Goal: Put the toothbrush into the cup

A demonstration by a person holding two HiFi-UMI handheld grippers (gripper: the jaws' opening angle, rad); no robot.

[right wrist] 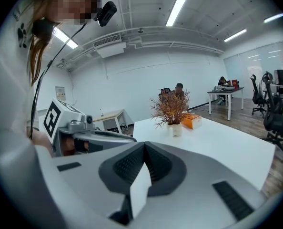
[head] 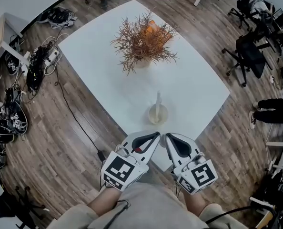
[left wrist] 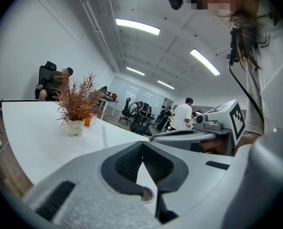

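Standing near the front edge of the white counter (head: 198,87) in the head view, the cup (head: 158,114) has the toothbrush (head: 157,100) inside it, upright, with the handle rising above the rim. The plant (head: 144,42) in a pale pot stands further back on the counter, well apart from the cup, and the orange box (head: 152,27) is just behind it. The left hand-held gripper (head: 155,135) and the right hand-held gripper (head: 168,137) are side by side below the cup, at the counter's edge, with their tips near each other. Neither one touches the cup. Cables (head: 41,61) lie on the wooden floor (head: 70,147) at the left, and office chairs (head: 248,51) stand at the right.

In the left gripper view, the left hand-held gripper (left wrist: 142,147) has its two jaws pressed together, the dark ribbed pads meet at the tip, and nothing is between them. The plant (left wrist: 76,104) shows ahead on the counter (left wrist: 32,137), and the right hand-held gripper (left wrist: 194,133) shows at the right side.

In the right gripper view, the right hand-held gripper (right wrist: 144,146) also has its jaws closed fully, with nothing held. The left hand-held gripper (right wrist: 96,136) is at the left, and the plant (right wrist: 171,109) and the orange box (right wrist: 192,121) stand far ahead on the counter (right wrist: 227,147).
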